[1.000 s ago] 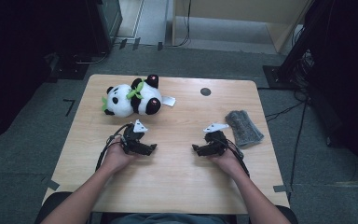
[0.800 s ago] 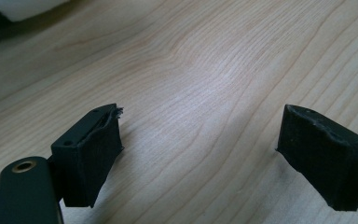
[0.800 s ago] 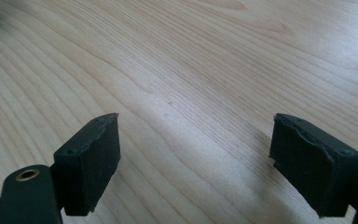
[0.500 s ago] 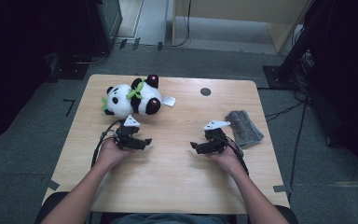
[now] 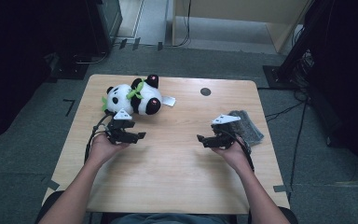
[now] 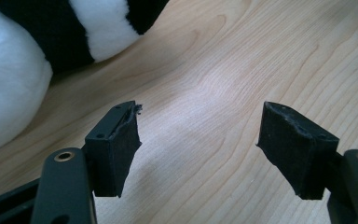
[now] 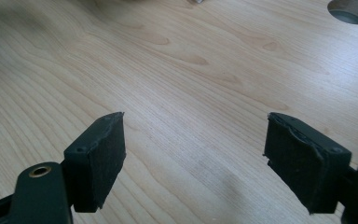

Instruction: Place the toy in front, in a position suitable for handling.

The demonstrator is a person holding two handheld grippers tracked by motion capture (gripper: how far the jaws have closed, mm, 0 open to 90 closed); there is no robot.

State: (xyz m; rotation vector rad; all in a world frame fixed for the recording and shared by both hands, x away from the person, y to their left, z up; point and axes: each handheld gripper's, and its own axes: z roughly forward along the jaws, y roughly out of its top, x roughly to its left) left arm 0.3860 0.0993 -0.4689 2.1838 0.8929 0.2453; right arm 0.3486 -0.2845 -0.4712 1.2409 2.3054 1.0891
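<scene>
While both tongs hang spread and empty, the left gripper (image 5: 137,136), jaws just narrowing, nears the toy panda (image 5: 133,97) at the table's (image 5: 177,186) far left; it should pinch plush squarely, the right gripper (image 5: 201,139) steadying.

Bare forearms, no sleeves — each hand's gripper (image 5: 140,136) black, grey three-cornered plate on top, black cable trailing — worn pads (image 6: 121,144)

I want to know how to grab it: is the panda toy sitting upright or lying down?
Lying down. The panda toy rests on its side on the table, head at the left.
</scene>
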